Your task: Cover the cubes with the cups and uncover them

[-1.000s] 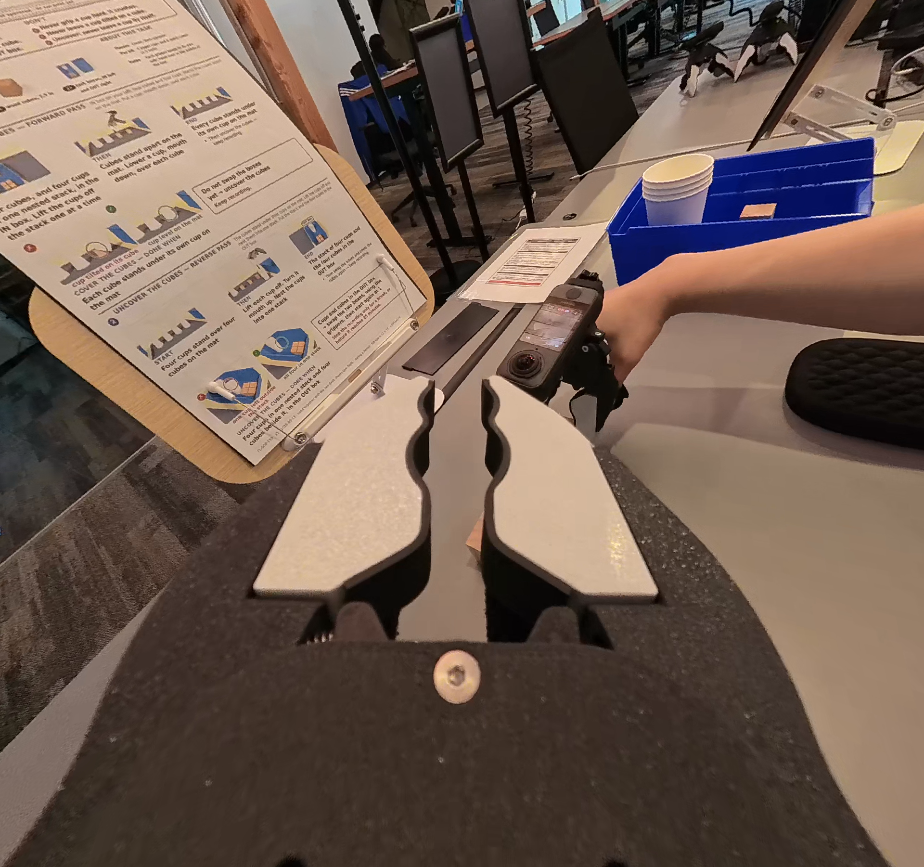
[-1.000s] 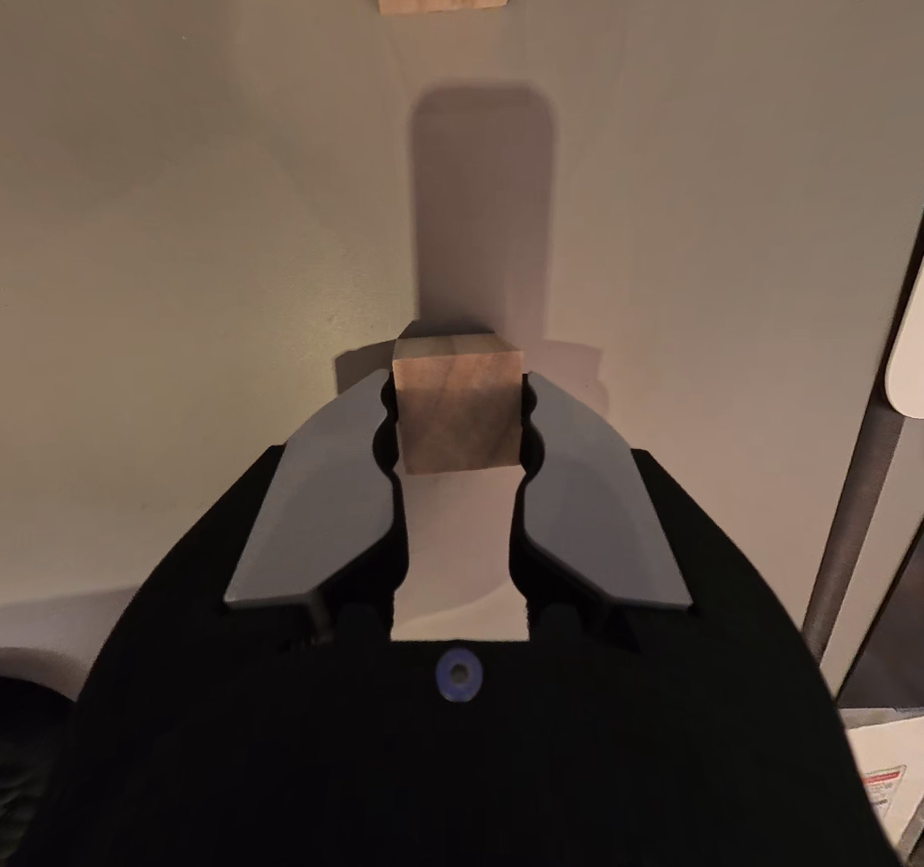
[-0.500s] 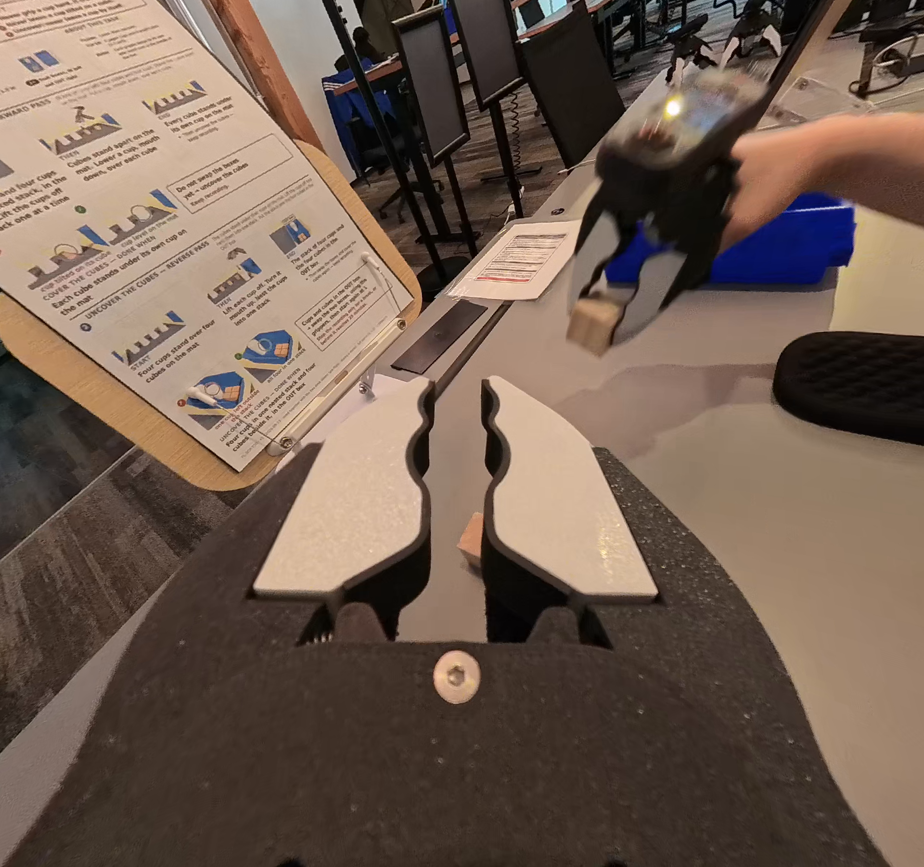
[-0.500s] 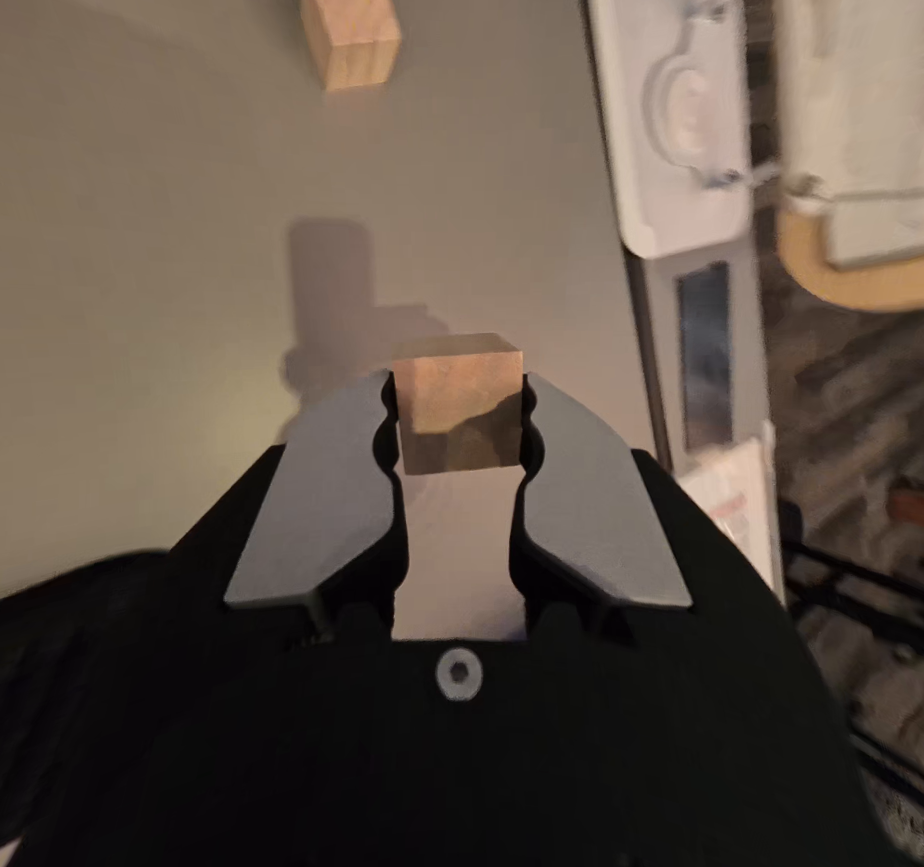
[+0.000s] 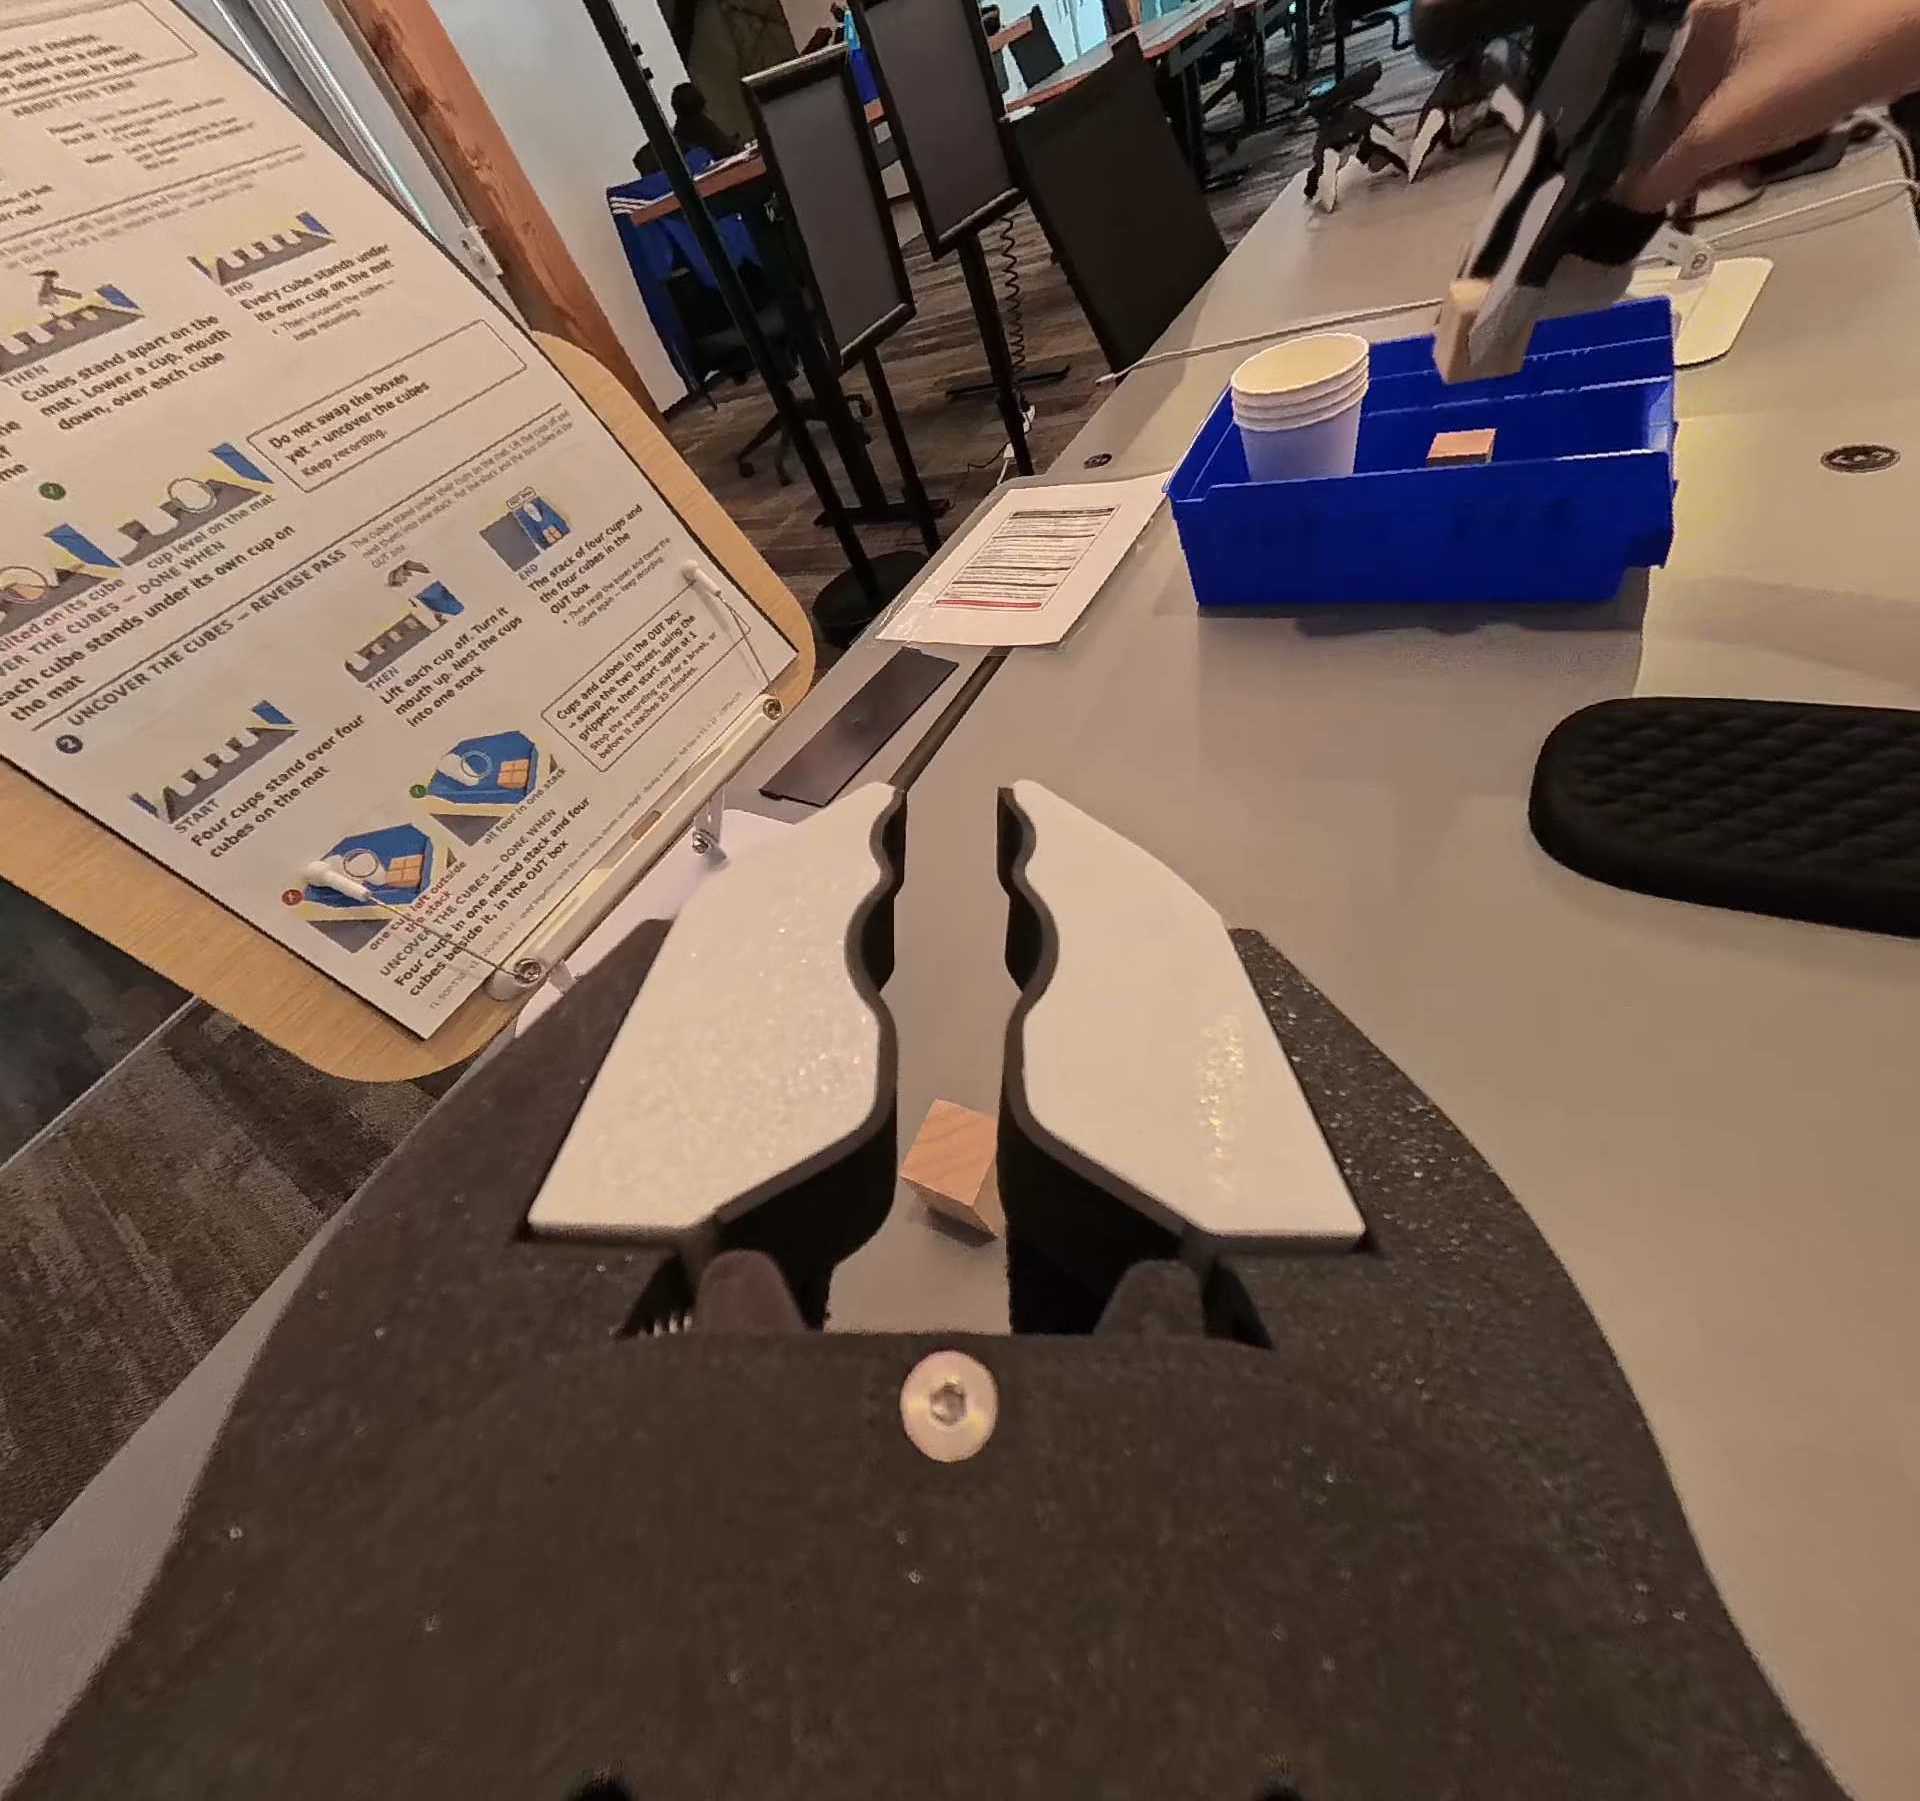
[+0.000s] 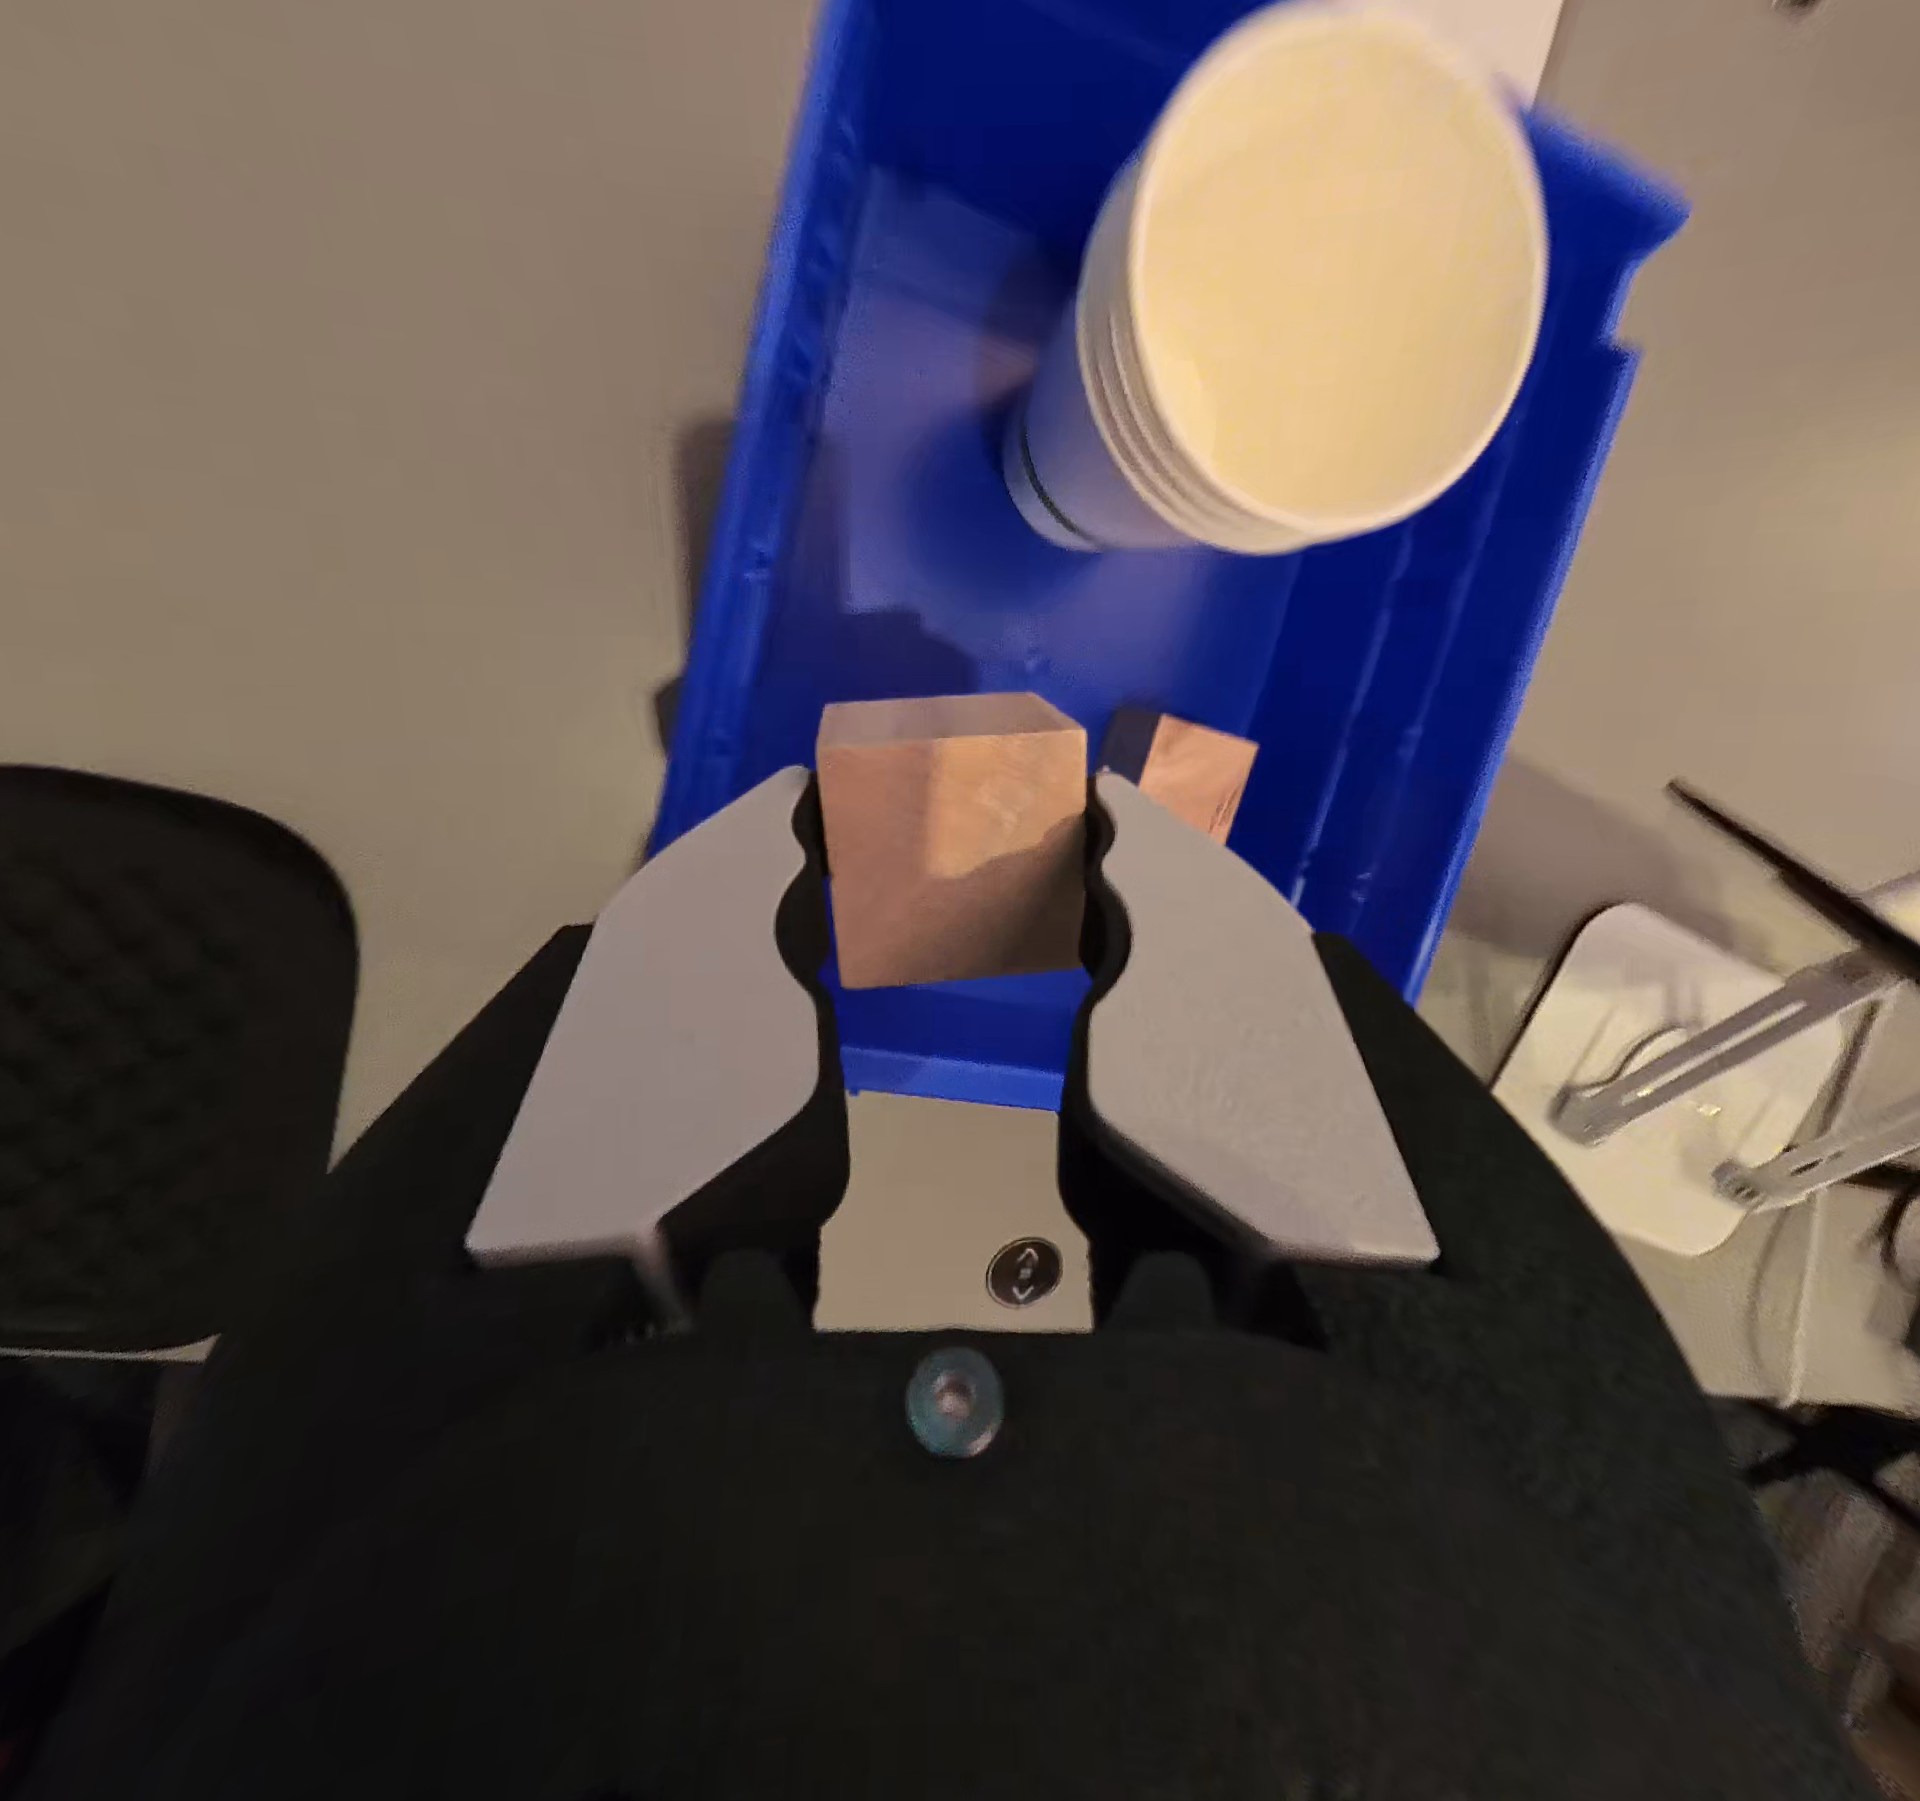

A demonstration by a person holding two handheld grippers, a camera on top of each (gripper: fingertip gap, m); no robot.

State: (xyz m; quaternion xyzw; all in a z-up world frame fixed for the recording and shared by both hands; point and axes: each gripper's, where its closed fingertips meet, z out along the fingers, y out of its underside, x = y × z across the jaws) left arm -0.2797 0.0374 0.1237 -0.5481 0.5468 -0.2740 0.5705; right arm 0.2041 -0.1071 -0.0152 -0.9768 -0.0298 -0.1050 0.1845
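My right gripper point(image 6: 951, 795) is shut on a wooden cube point(image 6: 951, 847) and holds it in the air over the near end of a blue bin point(image 6: 790, 401). A stack of white paper cups point(image 6: 1309, 297) stands mouth up in the bin, and another cube point(image 6: 1195, 775) lies in it. The left wrist view shows the right gripper point(image 5: 1481, 338) with its cube above the bin point(image 5: 1423, 536), the cups point(image 5: 1299, 401) and the bin's cube point(image 5: 1462, 447). My left gripper point(image 5: 951, 816) is empty, its jaws a narrow gap apart, above a cube point(image 5: 951, 1185) on the table.
An instruction board point(image 5: 312, 556) leans at the table's left edge. A paper sheet point(image 5: 1029, 562) lies beside the bin. A black quilted mat point(image 5: 1735, 806) lies on the right, also in the right wrist view point(image 6: 135, 1024). A white stand base point(image 6: 1662, 1076) sits behind the bin.
My right gripper lifted its cube off the table and carried it away to above the blue bin. My left gripper stayed nearly still and tipped slightly, showing more of the cube below it.
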